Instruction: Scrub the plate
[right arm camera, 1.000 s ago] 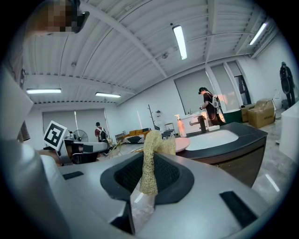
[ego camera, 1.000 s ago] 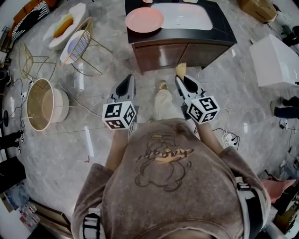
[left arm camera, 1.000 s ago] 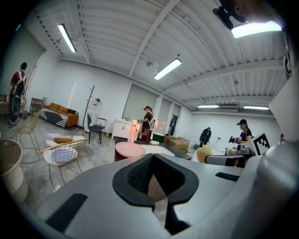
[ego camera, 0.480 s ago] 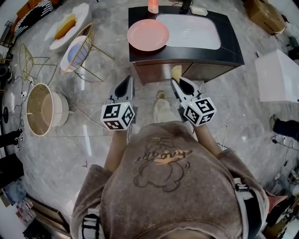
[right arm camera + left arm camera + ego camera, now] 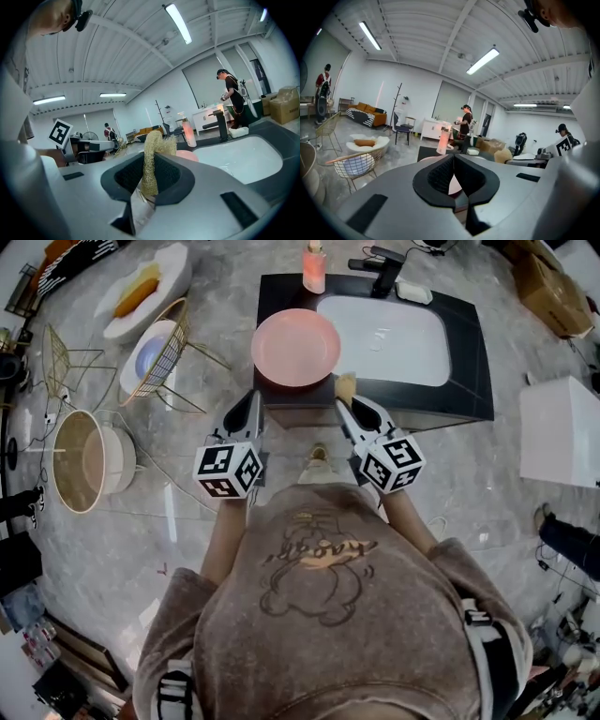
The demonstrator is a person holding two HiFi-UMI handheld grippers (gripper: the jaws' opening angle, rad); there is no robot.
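The plate (image 5: 295, 348) is lying on the counter (image 5: 472, 376) beside the sink (image 5: 384, 338), untouched. Just short of it, the right hand-held gripper (image 5: 343, 405) is pinching a scrubber (image 5: 346, 385); the left hand-held gripper (image 5: 251, 401) is hanging shut, empty. Probably the approach step: next comes pressing the scrubber onto the plate.

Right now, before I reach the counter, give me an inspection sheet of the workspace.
Surface: dark counter with a white sink basin set in it.
Job's things: pink plate flat on the counter, left of the basin; loofah in the right gripper.
Clutter: soap bottle and black faucet at the counter's back edge.
Grippers: left gripper shut, empty; right gripper shut on the loofah; neither touches the plate.
Cables: thin cable on the floor, far left.
Surroundings: wire chair, round basket, white box.
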